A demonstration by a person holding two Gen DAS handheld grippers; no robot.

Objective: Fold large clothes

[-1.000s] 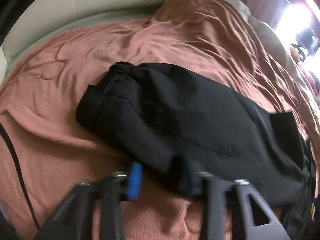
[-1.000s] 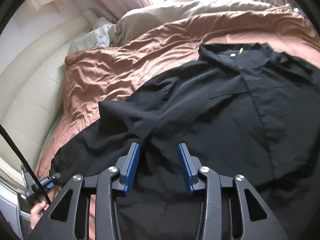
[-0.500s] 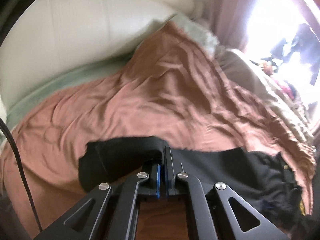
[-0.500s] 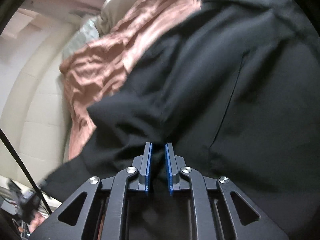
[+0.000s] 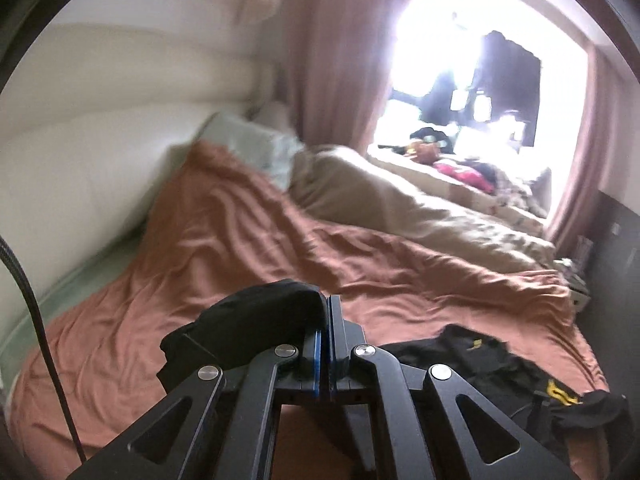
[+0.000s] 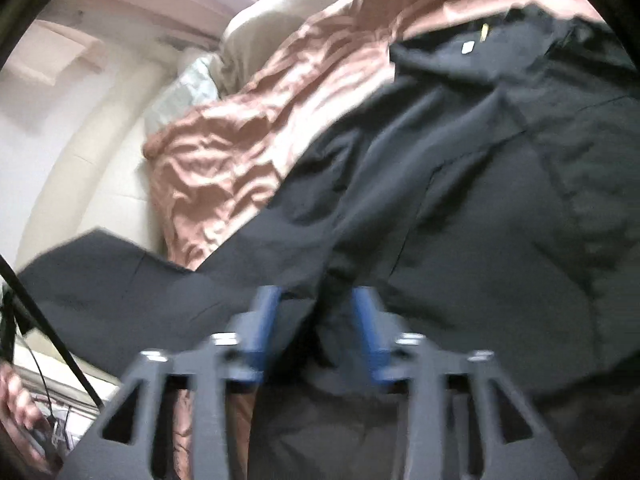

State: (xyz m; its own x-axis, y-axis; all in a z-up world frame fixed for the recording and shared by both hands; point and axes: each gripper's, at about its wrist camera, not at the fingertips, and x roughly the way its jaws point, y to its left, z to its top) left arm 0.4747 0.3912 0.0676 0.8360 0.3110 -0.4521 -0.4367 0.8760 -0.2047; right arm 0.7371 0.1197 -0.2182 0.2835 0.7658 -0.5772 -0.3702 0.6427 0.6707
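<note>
Since a second ago, a fold of the black garment [image 5: 256,320] has been raised off the bed [image 5: 224,240] by the left tool [image 5: 325,320], whose jaws are pressed shut on the cloth; more of the room is now seen above it. The right tool [image 6: 318,320] has just been opened and is seen blurred, its blue pads [image 6: 264,320] apart, with dark cloth lying between them but not pinched. The rest of the garment [image 6: 480,208] is spread over the rumpled rust-brown cover [image 6: 224,160], filling the right of the right wrist view. A padded cream headboard [image 5: 100,152] lines the left, pink curtains [image 5: 340,60] frame a glaring window at upper right, and a beige duvet [image 5: 400,208] is heaped beyond. Bare cover lies at centre left.
</note>
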